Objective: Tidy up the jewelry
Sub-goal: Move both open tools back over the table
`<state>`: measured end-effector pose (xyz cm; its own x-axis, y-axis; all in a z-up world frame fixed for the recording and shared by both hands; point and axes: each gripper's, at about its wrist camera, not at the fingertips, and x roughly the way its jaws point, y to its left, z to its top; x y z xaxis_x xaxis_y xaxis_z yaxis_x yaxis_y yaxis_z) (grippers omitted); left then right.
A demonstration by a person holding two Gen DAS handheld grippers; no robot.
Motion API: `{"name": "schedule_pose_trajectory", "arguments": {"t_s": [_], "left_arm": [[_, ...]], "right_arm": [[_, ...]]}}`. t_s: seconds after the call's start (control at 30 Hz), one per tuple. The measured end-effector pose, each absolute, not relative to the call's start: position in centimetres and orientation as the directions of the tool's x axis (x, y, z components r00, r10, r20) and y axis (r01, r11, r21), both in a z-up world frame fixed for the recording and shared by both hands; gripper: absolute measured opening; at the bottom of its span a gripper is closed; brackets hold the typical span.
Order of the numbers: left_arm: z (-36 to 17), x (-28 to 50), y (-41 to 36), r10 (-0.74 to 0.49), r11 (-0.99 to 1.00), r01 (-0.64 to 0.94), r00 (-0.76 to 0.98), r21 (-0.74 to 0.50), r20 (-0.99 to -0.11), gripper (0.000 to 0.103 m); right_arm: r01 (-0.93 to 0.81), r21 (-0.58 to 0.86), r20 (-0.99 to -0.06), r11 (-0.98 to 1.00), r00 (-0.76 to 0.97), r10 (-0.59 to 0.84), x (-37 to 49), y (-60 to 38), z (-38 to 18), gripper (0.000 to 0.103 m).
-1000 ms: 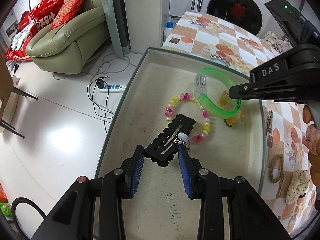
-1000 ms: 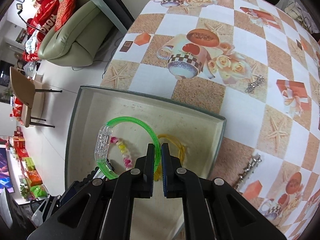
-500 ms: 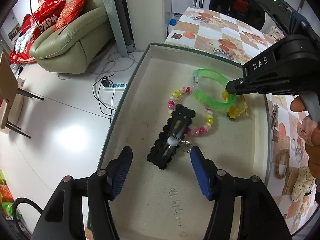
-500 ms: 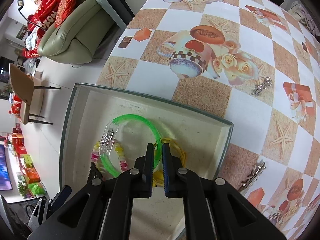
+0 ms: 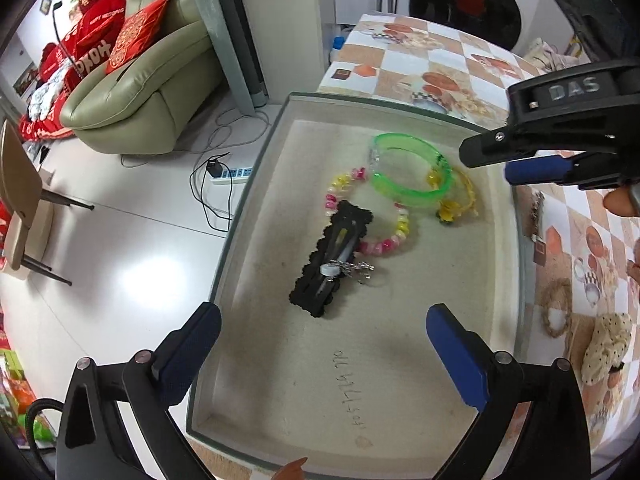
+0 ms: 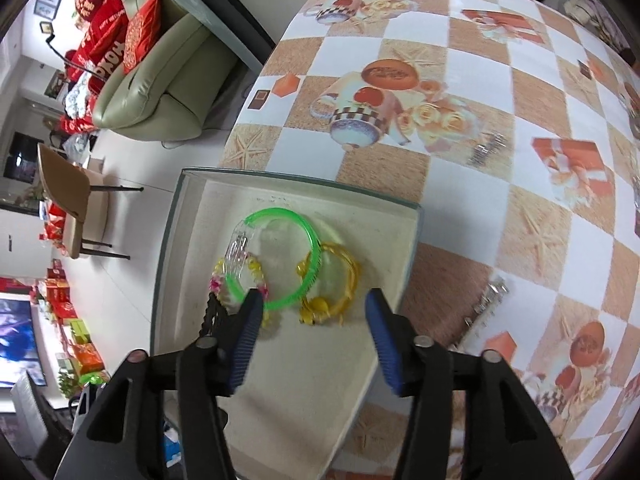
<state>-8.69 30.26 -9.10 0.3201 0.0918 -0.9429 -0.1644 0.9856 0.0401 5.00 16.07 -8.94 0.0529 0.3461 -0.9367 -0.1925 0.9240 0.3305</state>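
A shallow beige tray [image 5: 256, 184] [image 6: 404, 264] holds the jewelry. In it lie a green bangle [image 5: 408, 168] [image 6: 280, 256], a yellow-and-pink bead bracelet [image 5: 384, 240] [image 6: 256, 276], a yellow corded bracelet [image 5: 460, 196] [image 6: 336, 284], and a black scalloped hair clip [image 5: 332, 256] with a small silver piece [image 5: 352, 268] on it. My left gripper [image 5: 320, 344] is open and empty, near the tray's front. My right gripper [image 6: 314, 332] [image 5: 532, 168] is open and empty, above the tray's right side.
On the patterned tablecloth [image 6: 460, 60] lie silver clips [image 6: 486, 148] [image 6: 488, 304]. In the left wrist view a woven ring [image 5: 558, 304] and a dotted scrunchie [image 5: 608, 344] lie right of the tray. A sofa [image 5: 148, 92], chair [image 5: 20, 200] and floor power strip [image 5: 232, 174] are to the left.
My left gripper let go of the black hair clip, opened wide and drew back. My right gripper let go of the green bangle, opened and lifted away; the bangle now lies flat.
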Motion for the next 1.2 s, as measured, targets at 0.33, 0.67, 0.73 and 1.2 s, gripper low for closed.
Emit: {"name": "schedule_pose_trajectory", "arguments": {"t_s": [0.33,0.67,0.73,1.2], "left_arm": [[-7.3,-8.4,25.9,0.038,0.997,-0.071,0.322,0.017,-0.946,0.103],[-5.5,-8.2,19.5,-0.02,0.996,0.091,0.328,0.011,-0.944,0.103],[-5.2,-8.2,18.3,-0.036,0.993,0.121,0.328,0.005,-0.944,0.103],[-6.7,-6.8,12.3,-0.139,0.976,0.198,0.236,-0.093,-0.962,0.103]], "right_arm": [[-0.067,0.383,-0.917,0.921,0.095,0.388,2.3,8.4,-6.0,0.083],[0.054,0.355,-0.922,0.933,0.182,0.34,-0.9,-1.6,-3.4,0.103],[0.087,0.354,-0.926,0.931,0.174,0.335,-1.8,-3.5,-3.3,0.103],[0.246,0.286,-0.958,0.926,0.101,0.269,-8.9,-11.8,-5.6,0.103]]}}
